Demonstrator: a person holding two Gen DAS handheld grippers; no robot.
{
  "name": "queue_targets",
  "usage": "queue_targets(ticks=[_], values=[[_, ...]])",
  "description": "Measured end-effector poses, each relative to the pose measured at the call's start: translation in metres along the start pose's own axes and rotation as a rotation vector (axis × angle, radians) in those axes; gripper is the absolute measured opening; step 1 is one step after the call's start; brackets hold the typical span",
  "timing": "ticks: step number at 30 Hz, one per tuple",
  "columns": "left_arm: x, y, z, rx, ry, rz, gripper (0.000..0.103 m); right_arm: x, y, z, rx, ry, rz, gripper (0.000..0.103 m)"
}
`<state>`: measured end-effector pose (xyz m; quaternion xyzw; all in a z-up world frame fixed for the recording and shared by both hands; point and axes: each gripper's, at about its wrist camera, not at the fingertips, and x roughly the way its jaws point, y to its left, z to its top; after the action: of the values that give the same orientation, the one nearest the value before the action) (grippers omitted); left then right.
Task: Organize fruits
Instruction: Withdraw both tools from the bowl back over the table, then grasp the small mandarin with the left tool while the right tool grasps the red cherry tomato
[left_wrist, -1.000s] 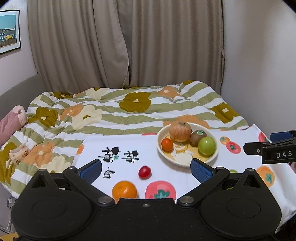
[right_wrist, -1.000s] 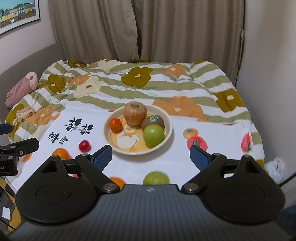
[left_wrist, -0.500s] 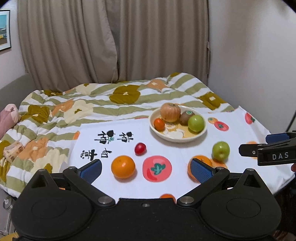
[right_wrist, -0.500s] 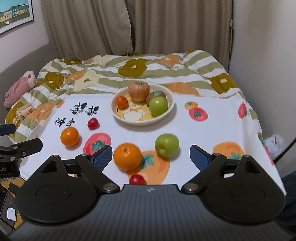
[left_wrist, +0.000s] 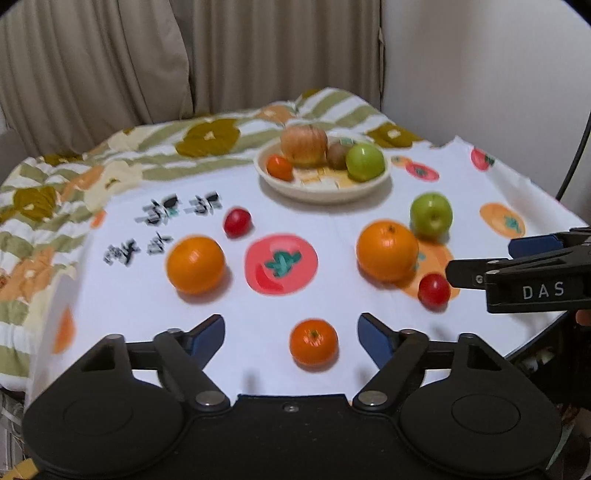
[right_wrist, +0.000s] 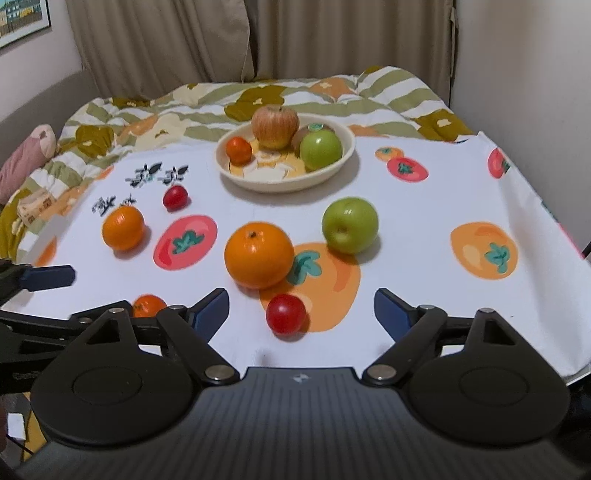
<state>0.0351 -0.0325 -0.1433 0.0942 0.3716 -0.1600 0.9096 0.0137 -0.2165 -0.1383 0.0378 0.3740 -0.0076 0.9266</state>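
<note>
While four fruits sit in the bowl (right_wrist: 347, 146), six lie loose on the tabletop (right_wrist: 424, 236). Both grippers' fingers (left_wrist: 212, 330) are narrowing, still apart: left (left_wrist: 291, 332) around the small orange (left_wrist: 313, 341), right (right_wrist: 301, 308) empty-handed.

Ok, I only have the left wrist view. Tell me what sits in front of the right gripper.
Observer: The right gripper has the small red fruit lying ahead between its fingers, untouched; its jaws are closing.
Operator: Now report what's at the bed's left edge.
Observer: A pink cushion lies there.
</note>
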Motion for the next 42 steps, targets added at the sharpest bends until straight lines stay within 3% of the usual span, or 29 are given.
queue_targets(ticks=[2, 4, 14, 21, 29, 31, 38, 42], values=[[0.013, 0.000, -0.005, -0.010, 0.024, -0.011, 0.073, 0.010, 0.004, -0.004, -0.017, 0.019, -0.008, 0.097], [0.021, 0.000, -0.007, -0.017, 0.040, -0.017, 0.068, 0.018, 0.005, -0.007, -0.022, 0.036, -0.011, 0.088], [0.039, -0.004, -0.010, -0.018, 0.079, -0.047, 0.048, 0.039, 0.003, -0.013, -0.009, 0.084, -0.018, 0.080], [0.042, -0.004, -0.010, -0.033, 0.090, -0.063, 0.041, 0.043, 0.005, -0.012, -0.021, 0.097, -0.012, 0.074], [0.043, -0.003, -0.008, -0.030, 0.088, -0.065, 0.041, 0.050, 0.008, -0.011, -0.031, 0.110, -0.003, 0.062], [0.042, -0.003, -0.008, -0.025, 0.087, -0.058, 0.041, 0.052, 0.009, -0.011, -0.036, 0.112, 0.000, 0.052], [0.043, -0.001, -0.009, -0.027, 0.085, -0.055, 0.041, 0.057, 0.011, -0.008, -0.041, 0.115, 0.000, 0.052], [0.043, 0.003, -0.009, -0.037, 0.085, -0.049, 0.041, 0.058, 0.013, -0.008, -0.049, 0.115, -0.001, 0.046]])
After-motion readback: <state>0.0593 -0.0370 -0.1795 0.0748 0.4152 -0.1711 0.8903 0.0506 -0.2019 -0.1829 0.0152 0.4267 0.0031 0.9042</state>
